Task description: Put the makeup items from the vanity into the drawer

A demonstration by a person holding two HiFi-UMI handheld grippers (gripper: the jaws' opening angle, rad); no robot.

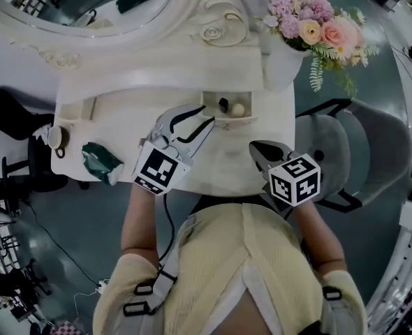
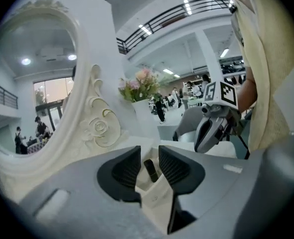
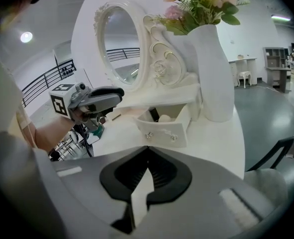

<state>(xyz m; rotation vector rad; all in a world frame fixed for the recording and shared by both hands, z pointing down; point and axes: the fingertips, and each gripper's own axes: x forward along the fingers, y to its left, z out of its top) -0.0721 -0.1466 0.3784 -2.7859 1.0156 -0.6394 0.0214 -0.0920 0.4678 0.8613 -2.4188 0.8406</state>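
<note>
Drawer (image 1: 242, 120) open on vanity (image 1: 122, 121), left claw (image 1: 207, 115) released — empty, right claw (image 1: 255, 147) clenched, empty

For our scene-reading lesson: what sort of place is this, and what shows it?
Probably a dressing-table display in a large hall or showroom, not a bedroom: an ornate white mirror, a vase of flowers and a small open drawer on a white vanity, with a balcony railing and people beyond.
</note>
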